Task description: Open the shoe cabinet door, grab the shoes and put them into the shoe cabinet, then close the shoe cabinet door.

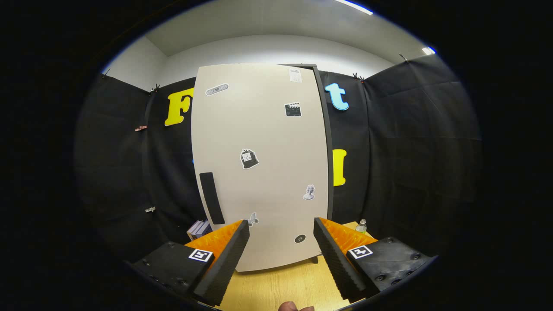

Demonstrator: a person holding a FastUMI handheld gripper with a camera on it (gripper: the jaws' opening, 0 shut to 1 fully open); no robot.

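The cabinet [259,164] stands on the desk [285,285] just ahead of the gripper [281,246], its door shut. Jaws wide, holding nothing. That fits shoes still outside or already stowed.

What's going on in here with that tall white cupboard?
A person is holding a two-finger gripper pointed at the shoe cabinet. Its fingers are spread open with nothing between them. The cabinet's pale door, dotted with stickers, stands just beyond the fingers, its dark handle on the left side. The cabinet sits on a wooden table, with a small bottle to its right.
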